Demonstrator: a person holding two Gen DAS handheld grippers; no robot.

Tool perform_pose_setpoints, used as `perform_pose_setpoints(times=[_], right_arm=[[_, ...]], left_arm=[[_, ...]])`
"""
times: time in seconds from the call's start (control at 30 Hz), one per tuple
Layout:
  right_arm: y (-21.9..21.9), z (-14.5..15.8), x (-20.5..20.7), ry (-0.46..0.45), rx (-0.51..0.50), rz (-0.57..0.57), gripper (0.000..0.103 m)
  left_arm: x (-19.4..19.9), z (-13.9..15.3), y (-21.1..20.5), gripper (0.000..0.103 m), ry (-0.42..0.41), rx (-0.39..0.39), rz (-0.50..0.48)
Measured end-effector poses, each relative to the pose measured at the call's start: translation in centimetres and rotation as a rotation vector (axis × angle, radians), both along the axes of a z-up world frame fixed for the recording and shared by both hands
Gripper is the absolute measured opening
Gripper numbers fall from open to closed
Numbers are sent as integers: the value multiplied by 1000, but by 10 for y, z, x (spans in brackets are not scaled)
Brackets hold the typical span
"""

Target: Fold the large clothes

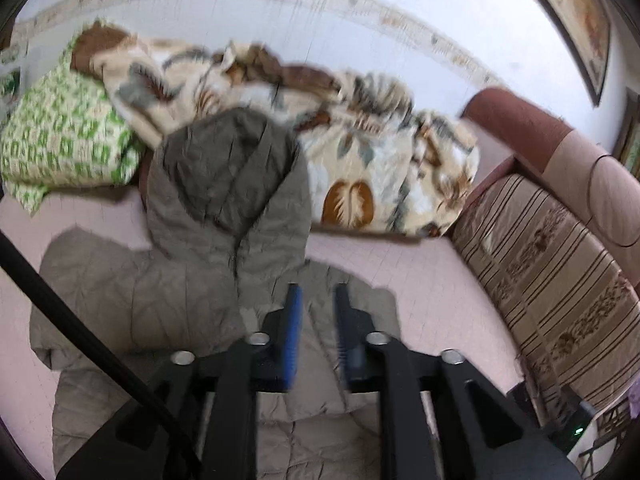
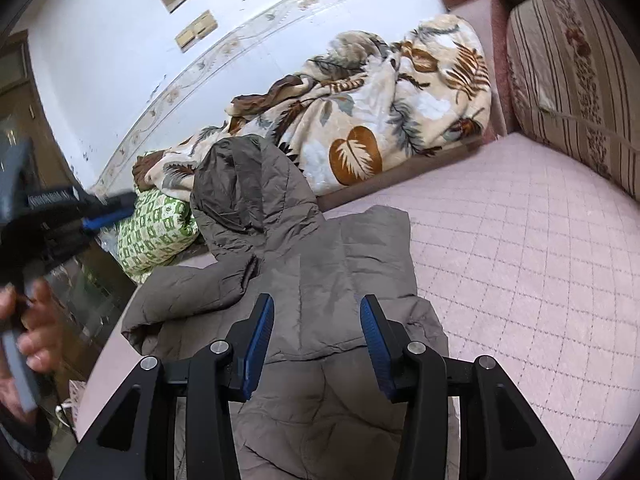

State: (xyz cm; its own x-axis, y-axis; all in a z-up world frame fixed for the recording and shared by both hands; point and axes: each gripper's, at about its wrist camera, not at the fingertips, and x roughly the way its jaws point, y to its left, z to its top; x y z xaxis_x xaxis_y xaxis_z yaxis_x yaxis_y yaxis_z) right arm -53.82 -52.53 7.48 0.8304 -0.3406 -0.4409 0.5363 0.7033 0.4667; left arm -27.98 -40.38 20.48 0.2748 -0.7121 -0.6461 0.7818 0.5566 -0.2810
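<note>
Nearest to us, our right gripper (image 2: 317, 320) hangs over the lower body of the jacket (image 2: 320, 264), its blue-padded fingers (image 2: 260, 340) standing moderately apart with nothing between them. Our left gripper (image 1: 318, 320) hovers over the same garment, its jaws narrowly parted and empty; in the right wrist view it shows at the far left edge, blurred, held by a hand (image 2: 32, 320).

The jacket is a grey-brown quilted puffer with a hood (image 1: 228, 176). It lies on the pink quilted bed cover (image 2: 520, 260), partly folded: one side is turned inward across the front, and a sleeve (image 2: 192, 292) stretches toward the bed's edge. The fabric is creased and puffy, with a darker hood lining.

Beyond the hood sit a green-and-white patterned pillow (image 1: 60, 140) and a rumpled cream blanket (image 2: 380, 120) printed with brown leaves. A striped cushion (image 1: 552, 264) leans at the headboard, and the white wall (image 2: 120, 60) rises behind.
</note>
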Motion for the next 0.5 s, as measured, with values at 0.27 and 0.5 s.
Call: perform_pose_setpoints(times=[0.27, 0.5], right_arm=[[-9, -12, 21, -109, 203, 143, 49], [12, -26, 62, -133, 402, 228, 64]], left_arm=[[64, -45, 71, 45, -7, 158, 175], [120, -87, 161, 54, -122, 281, 356]])
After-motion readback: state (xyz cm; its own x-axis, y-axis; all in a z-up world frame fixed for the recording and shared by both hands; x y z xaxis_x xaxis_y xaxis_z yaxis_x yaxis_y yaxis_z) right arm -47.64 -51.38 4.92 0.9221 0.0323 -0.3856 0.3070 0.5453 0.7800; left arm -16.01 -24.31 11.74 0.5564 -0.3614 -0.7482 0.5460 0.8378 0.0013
